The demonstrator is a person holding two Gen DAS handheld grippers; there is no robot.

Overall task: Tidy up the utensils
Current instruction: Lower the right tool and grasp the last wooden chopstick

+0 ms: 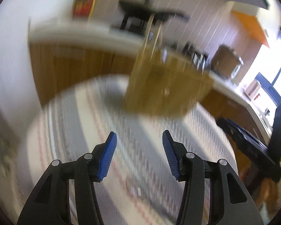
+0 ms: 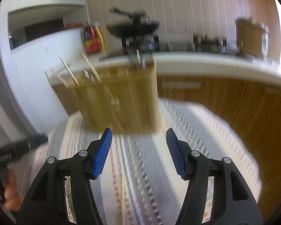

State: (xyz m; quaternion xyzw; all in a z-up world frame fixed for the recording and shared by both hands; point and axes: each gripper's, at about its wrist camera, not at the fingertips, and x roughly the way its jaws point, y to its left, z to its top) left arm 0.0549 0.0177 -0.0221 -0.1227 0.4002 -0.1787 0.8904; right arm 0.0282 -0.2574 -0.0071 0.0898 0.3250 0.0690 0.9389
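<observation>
Hovering above the striped cloth, left tool and right tool gape apart, facing the wooden holder.

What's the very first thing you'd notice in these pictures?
The big wooden utensil holder standing on the striped cloth, with thin sticks poking out of its top. Next, the blue pads of the open right tool just in front of it; everything looks blurry.

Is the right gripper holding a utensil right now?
No, the right gripper is open, with only the striped cloth showing between its blue pads, short of the wooden holder.
</observation>
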